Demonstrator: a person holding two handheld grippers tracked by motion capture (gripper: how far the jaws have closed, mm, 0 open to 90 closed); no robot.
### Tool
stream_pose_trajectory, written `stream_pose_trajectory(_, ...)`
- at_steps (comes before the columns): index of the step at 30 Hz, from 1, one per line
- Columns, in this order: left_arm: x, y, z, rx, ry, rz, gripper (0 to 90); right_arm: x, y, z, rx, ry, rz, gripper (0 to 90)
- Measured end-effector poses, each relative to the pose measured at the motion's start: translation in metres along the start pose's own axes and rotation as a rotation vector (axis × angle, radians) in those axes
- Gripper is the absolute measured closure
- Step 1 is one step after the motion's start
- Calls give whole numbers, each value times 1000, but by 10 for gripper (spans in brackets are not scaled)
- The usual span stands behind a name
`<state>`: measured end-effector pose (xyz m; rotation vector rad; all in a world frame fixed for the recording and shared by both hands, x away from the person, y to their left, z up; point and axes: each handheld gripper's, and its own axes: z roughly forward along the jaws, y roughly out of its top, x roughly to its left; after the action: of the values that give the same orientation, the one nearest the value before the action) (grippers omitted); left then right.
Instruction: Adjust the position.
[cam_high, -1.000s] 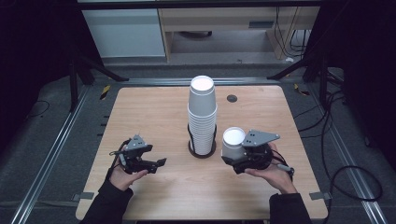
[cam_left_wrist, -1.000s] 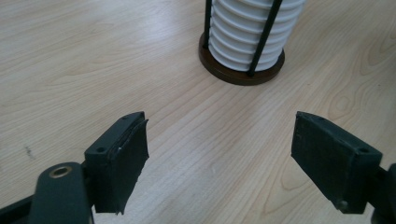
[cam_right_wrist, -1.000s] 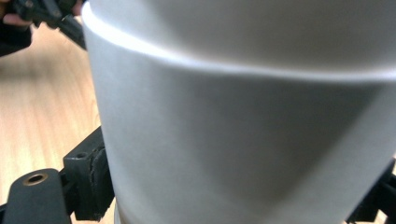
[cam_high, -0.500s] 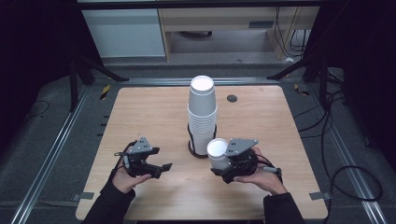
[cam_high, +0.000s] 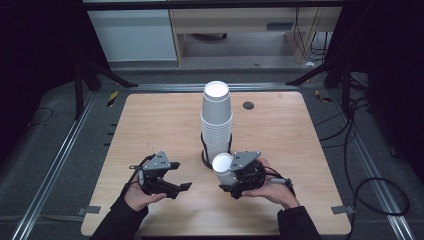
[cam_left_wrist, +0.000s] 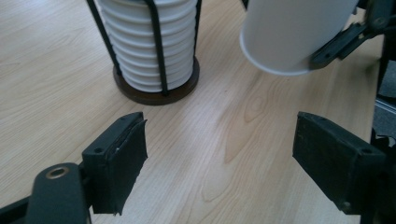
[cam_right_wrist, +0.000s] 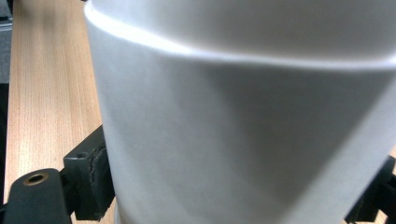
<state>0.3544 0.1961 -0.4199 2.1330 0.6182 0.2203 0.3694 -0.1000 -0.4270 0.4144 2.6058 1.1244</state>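
The right gripper (cam_high: 235, 181) is clamped on 1 white cup (cam_high: 223, 169), held above the table (cam_high: 150, 120) just in front of the cup stack (cam_high: 216, 120) in its wire holder; the left gripper (cam_high: 170, 186), jaws apart, holds nothing, so placement appears pending

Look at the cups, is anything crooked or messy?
Nothing is spilled or broken. One white paper cup is apart from the tall white cup stack in its black wire holder, tilted, clamped in the right gripper above the table. The left gripper is open.
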Motion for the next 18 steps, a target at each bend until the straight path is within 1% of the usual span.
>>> stream_pose_trajectory(5, -6, 3, 2, -4, -28, 15, 170, 4, 5, 11, 22, 19, -30, 127)
stream_pose_trajectory(10, -11, 5, 5, -8, -62, 19, 166, 10, 12, 21, 39, 45, -59, 128)
stream_pose_trajectory(13, -14, 7, 6, -6, -70, 28, 164, 13, 15, 26, 44, 60, -75, 128)
stream_pose_trajectory(16, -16, 8, 8, -8, -80, 36, 162, 18, 17, 32, 63, 68, -87, 129)
stream_pose_trajectory(18, -17, 8, 9, -10, -83, 39, 162, 19, 18, 34, 70, 77, -100, 129)
